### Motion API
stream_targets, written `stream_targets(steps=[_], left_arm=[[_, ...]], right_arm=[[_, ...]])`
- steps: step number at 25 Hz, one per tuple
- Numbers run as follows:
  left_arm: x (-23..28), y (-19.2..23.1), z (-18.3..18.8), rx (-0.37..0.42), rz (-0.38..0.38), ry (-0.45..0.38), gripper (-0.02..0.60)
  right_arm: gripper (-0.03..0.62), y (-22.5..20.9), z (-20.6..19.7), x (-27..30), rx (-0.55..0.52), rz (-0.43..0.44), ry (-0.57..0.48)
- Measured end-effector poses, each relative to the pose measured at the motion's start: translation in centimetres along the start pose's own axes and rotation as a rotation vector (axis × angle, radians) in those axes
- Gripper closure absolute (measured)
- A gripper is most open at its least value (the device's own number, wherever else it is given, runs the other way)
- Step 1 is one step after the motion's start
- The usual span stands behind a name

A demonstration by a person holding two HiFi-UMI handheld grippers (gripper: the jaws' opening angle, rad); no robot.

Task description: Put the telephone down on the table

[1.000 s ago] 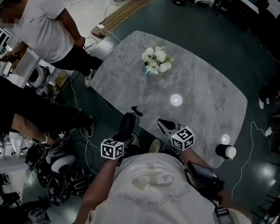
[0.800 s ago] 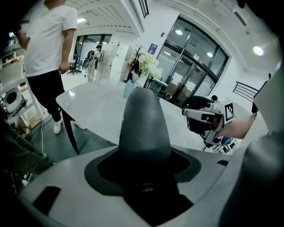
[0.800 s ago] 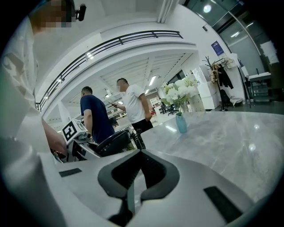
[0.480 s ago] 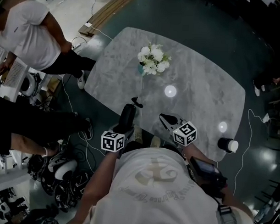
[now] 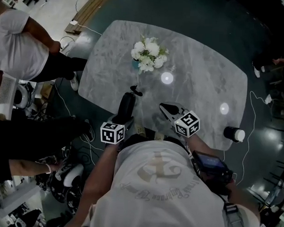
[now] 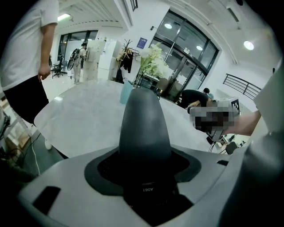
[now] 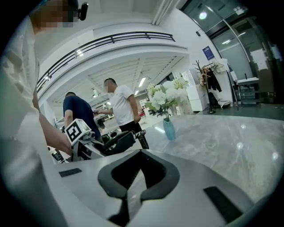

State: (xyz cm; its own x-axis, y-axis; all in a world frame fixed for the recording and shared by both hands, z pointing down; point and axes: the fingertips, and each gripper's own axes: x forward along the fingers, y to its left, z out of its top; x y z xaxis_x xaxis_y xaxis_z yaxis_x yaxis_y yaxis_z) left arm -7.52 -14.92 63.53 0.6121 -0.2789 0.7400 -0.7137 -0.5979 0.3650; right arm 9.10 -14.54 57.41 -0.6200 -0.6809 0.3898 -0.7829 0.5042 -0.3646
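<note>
The telephone is a black handset with a coiled cord at its far end. My left gripper is shut on it and holds it in the air over the near edge of the grey marble table. In the left gripper view the handset rises between the jaws of the left gripper, with the table beyond it. My right gripper hovers beside it to the right, shut and empty. In the right gripper view the right gripper has its pads together, and the telephone shows to the left.
A vase of white flowers stands on the table's far left part. A dark cup with a white lid is at the table's right corner. A person in a white shirt stands left of the table. Cables and gear lie on the floor.
The head view has swung, so the table sits closer and lower in the picture. Both grippers have edged forward over the table's near edge. The left still holds the handset.
</note>
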Motion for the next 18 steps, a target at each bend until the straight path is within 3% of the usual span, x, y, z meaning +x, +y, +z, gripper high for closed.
stream_targets(steps=[6,18], left_arm=[[2.1,0.8,1.3,0.066,-0.023,0.049,0.302],[6.9,1.7,6.3,0.198,-0.062,0.067,0.302]], right_arm=[[0.579,-0.8,-0.5,0.4,0.035,-0.037,0.017],[0.579,-3.4,0.4,2.7,0.064,-0.078,0.011]])
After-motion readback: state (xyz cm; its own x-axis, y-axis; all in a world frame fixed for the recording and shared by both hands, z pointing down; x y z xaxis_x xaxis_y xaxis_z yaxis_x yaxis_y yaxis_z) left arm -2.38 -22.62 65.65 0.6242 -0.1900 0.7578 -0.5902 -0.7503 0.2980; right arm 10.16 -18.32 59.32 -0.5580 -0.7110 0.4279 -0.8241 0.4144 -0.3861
